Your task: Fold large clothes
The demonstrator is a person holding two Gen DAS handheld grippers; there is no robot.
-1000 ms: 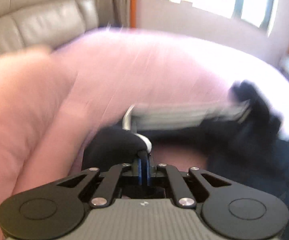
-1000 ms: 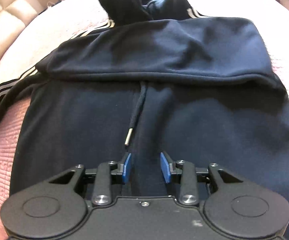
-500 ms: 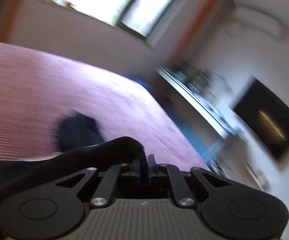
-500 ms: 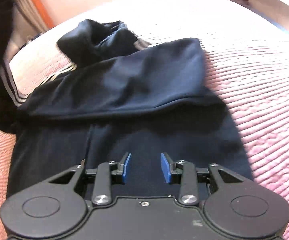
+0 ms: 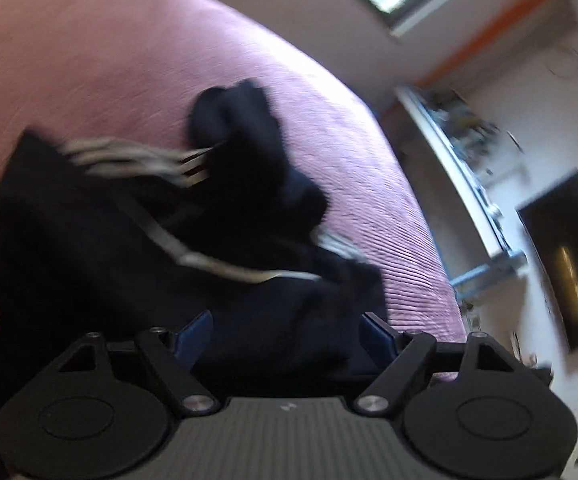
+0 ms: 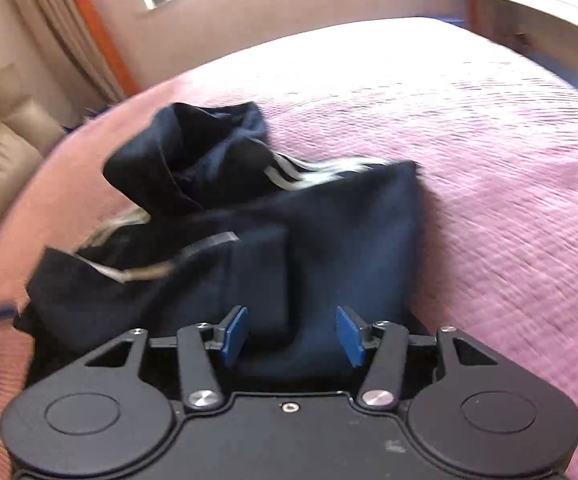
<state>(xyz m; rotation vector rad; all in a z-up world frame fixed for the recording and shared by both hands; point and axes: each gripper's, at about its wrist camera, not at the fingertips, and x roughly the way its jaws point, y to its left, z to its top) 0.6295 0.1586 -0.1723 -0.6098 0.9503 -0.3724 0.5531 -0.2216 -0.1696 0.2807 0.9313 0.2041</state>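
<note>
- Dark navy garment (image 6: 329, 248) with white side stripes (image 6: 301, 172), lying in a partly folded heap on the pink ribbed bedspread (image 6: 489, 140); its nearest fold reaches in under both grippers, and a bunched end (image 6: 193, 160) rises at the far left of the pile.
- Right gripper (image 6: 293, 336): blue pads set well apart, straddling the near fold without visibly pinching it; it holds nothing.
- Left gripper (image 5: 285, 336): jaws spread wide, with dark cloth (image 5: 273, 320) lying between the blue pads, which do not close on it; it grips nothing. This view is blurred, so fine contact cannot be judged.
- Risk 1: the bunched far end is likely to slump or unroll if the pile is dragged, because no gripper restrains it.
- Risk 2: closing either gripper now would probably catch several layers at once, since the near fold looks thick, and lifting would then pull the stack apart.
- Risk 3: a loose striped strip (image 6: 137, 272) at the near left trails out of the pile and may snag on a finger.
- Containers: none visible. A cluttered shelf (image 5: 469, 152) and a dark screen (image 5: 569, 256) stand at the right, well apart from the garment; the items on the shelf are too blurred to identify.
</note>
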